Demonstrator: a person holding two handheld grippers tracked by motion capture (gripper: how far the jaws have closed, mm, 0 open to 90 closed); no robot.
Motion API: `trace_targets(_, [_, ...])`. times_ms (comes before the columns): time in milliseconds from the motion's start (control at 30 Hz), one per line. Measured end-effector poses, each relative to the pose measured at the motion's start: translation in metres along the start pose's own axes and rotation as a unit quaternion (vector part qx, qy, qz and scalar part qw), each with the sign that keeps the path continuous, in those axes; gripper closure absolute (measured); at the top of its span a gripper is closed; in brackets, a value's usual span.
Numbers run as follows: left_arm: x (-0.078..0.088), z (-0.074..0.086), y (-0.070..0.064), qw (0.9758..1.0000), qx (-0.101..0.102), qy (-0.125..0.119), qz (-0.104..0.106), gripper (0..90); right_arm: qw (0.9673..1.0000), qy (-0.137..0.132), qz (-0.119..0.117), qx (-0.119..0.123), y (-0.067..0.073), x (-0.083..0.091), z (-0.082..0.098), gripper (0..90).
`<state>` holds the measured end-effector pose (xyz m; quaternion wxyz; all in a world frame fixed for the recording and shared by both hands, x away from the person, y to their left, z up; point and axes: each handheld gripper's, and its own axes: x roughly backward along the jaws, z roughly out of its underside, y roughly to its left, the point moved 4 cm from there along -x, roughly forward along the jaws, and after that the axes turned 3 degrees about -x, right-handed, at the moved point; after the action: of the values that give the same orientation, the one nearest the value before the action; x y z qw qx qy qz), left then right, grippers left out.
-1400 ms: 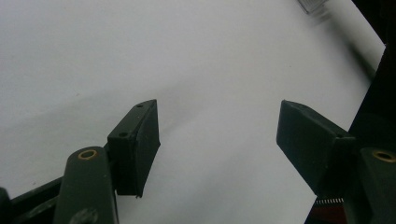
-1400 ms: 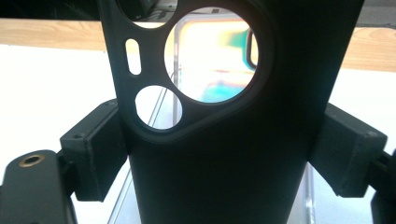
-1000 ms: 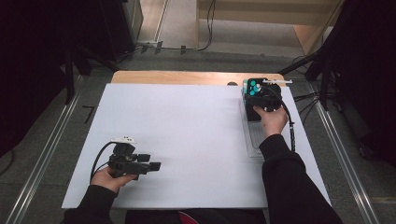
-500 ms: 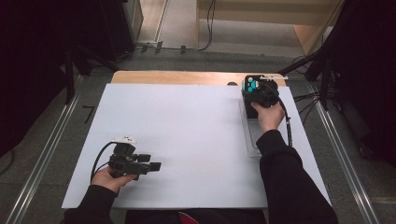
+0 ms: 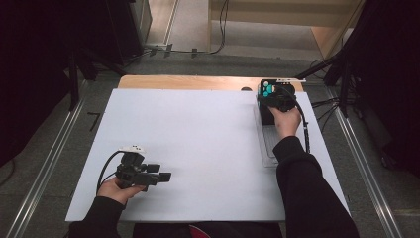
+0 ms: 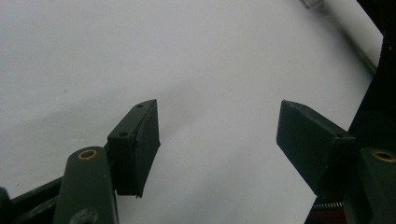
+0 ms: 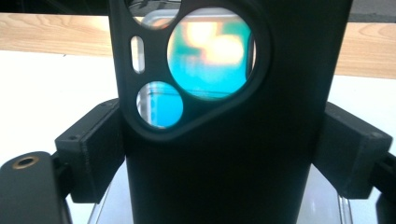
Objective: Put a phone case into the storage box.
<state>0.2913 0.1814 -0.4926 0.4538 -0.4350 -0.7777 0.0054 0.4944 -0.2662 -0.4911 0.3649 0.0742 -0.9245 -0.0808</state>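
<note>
A black phone case (image 7: 224, 140) with round camera cutouts stands upright between the jaws of my right gripper (image 7: 224, 154). Both pads (image 7: 98, 149) lie against its sides. These jaws have just been opening a little, with the case still between them. In the high view the case (image 5: 268, 94) and right gripper (image 5: 277, 101) are at the far right of the white sheet, above the far end of a clear plastic tray (image 5: 267, 148). My left gripper (image 5: 161, 172) rests low at the near left. Its jaws (image 6: 219, 135) stand open over bare white sheet with nothing between them.
A white sheet (image 5: 198, 134) covers most of the wooden table (image 5: 188, 82), whose bare strip shows along the far edge. Cables trail from both grippers. Metal rails and dark floor flank the table on both sides.
My right hand has edged slightly toward the far edge with the case. The left hand has stayed where it was.
</note>
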Motion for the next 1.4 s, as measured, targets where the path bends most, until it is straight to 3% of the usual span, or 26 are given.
trace_targets(100, [0.0,0.0,0.0,1.0,0.0,0.001,0.001,29.5,0.9999,-0.004,-0.01,0.003,0.003,0.002,-0.001,0.0])
trace_targets(433, [0.0,0.0,0.0,1.0,0.002,-0.001,0.0,29.5,0.9995,0.014,-0.021,0.017,0.009,0.02,-0.003,0.0])
trace_targets(667, [0.001,0.0,0.001,1.0,0.003,-0.001,0.0,29.5,0.9987,0.021,-0.034,0.032,0.026,0.039,-0.003,0.0])
trace_targets(867, [0.002,0.0,0.001,1.0,0.004,-0.001,0.0,29.5,0.9969,0.024,-0.064,0.039,0.042,0.052,-0.001,0.0])
trace_targets(967, [0.002,0.0,0.001,1.0,0.005,-0.003,-0.001,29.5,0.9938,0.028,-0.096,0.049,0.052,0.058,0.002,0.0])
trace_targets(1033, [0.003,-0.001,0.002,1.0,0.006,-0.004,-0.001,29.5,0.9915,0.021,-0.109,0.067,0.06,0.063,0.004,13.3])
trace_targets(1133, [0.004,-0.001,0.002,1.0,0.006,-0.004,0.0,29.5,0.9885,0.023,-0.133,0.068,0.067,0.067,0.007,13.7])
trace_targets(1167, [0.004,-0.001,0.002,1.0,0.007,-0.006,0.001,29.5,0.9864,0.029,-0.148,0.066,0.07,0.07,0.009,15.4])
trace_targets(1400, [0.006,-0.001,0.003,1.0,0.005,-0.005,0.001,29.5,0.977,0.065,-0.179,0.095,0.088,0.08,0.026,21.9])
